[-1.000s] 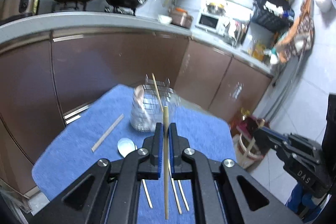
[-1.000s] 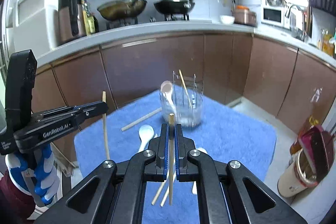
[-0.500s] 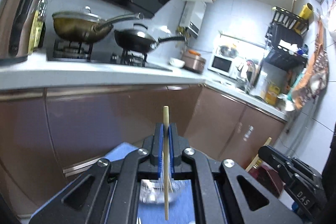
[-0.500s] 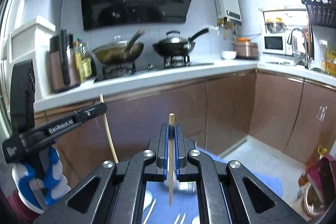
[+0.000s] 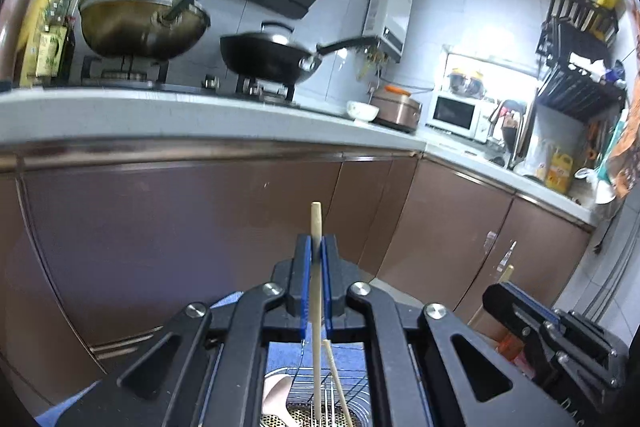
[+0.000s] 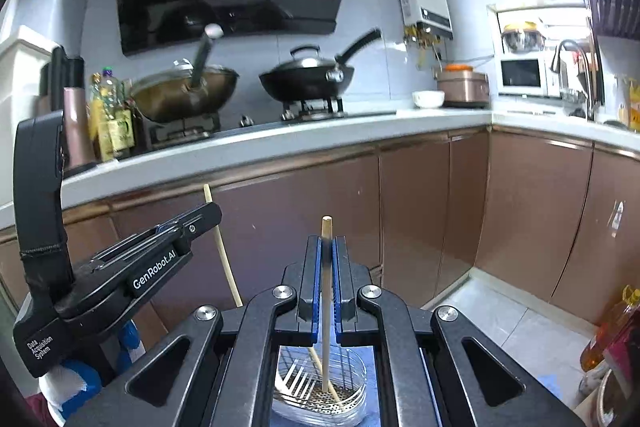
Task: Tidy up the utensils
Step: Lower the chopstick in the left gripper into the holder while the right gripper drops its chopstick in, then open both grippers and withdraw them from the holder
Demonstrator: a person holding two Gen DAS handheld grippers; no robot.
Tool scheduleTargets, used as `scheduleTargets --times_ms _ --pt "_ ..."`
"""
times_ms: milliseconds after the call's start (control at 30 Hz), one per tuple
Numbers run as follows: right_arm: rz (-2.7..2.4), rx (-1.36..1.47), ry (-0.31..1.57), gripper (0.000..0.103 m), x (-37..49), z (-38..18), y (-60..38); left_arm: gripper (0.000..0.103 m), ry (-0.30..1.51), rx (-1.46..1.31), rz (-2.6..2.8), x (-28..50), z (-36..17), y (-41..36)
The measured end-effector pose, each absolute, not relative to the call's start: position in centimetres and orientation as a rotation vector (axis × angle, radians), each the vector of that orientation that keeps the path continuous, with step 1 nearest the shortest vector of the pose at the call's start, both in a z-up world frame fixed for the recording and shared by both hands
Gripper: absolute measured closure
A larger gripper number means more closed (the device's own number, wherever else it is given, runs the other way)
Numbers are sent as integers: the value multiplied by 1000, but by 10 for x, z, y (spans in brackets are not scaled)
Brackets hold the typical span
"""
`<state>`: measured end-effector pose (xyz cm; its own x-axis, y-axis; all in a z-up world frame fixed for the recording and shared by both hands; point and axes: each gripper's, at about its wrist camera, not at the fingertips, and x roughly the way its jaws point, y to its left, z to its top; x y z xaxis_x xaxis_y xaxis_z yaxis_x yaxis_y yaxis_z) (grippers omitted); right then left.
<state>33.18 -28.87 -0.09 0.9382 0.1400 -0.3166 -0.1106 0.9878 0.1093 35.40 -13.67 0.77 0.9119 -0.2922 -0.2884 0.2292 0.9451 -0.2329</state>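
Centrally, left tongs (image 5: 315,259) clenched on upright chopstick (image 5: 316,291), lower end down inside wire holder (image 5: 320,403) beside a leaning stick (image 5: 338,383) and pale spoon (image 5: 276,393). Likewise, right tongs (image 6: 327,259) clenched on second chopstick (image 6: 327,307), tip resting on holder's perforated floor (image 6: 320,393). Holder on blue cloth (image 5: 280,355). Behind: cabinets (image 6: 420,211), bench (image 6: 280,143) with two woks.
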Motion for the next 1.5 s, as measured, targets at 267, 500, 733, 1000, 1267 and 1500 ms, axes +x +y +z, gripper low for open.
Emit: scheduleTargets --times_ms 267,500,733,1000,1267,1500 --pt "150 111 414 97 350 -59 -293 97 384 -175 -268 373 -45 -150" --pt "151 119 388 74 326 -45 -293 83 403 -145 -307 356 -40 -147" --pt "130 103 359 74 281 -11 -294 74 329 -118 -283 306 1 -119" --pt "111 86 342 74 209 24 -288 74 248 -93 -278 231 61 -78" --pt "109 57 312 74 137 50 -272 55 214 -97 -259 154 97 -32" --pt "117 59 350 74 99 44 -262 54 263 -73 -282 116 90 -11"
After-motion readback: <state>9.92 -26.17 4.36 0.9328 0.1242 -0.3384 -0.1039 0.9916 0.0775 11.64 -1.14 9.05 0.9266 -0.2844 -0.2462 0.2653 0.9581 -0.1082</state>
